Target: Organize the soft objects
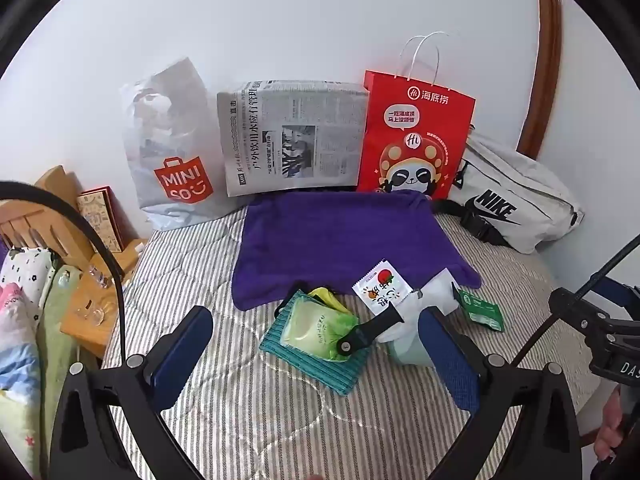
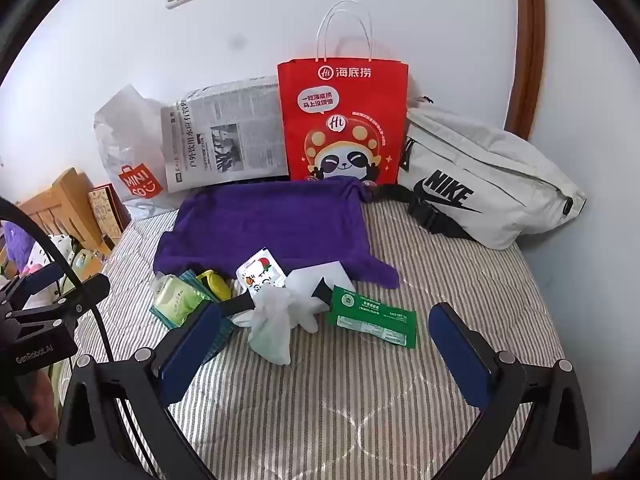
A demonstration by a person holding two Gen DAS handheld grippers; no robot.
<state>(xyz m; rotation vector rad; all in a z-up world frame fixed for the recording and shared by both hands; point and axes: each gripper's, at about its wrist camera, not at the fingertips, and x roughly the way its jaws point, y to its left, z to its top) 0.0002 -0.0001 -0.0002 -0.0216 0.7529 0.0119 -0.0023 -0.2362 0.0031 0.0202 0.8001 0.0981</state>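
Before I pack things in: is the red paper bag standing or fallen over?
Upright: the red paper bag stands with its white handles up, beside the newspaper.

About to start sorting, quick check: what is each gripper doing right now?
Left gripper: jaws wide open, holding nothing, above the small items.
Right gripper: jaws wide open, holding nothing, above the striped bedcover.
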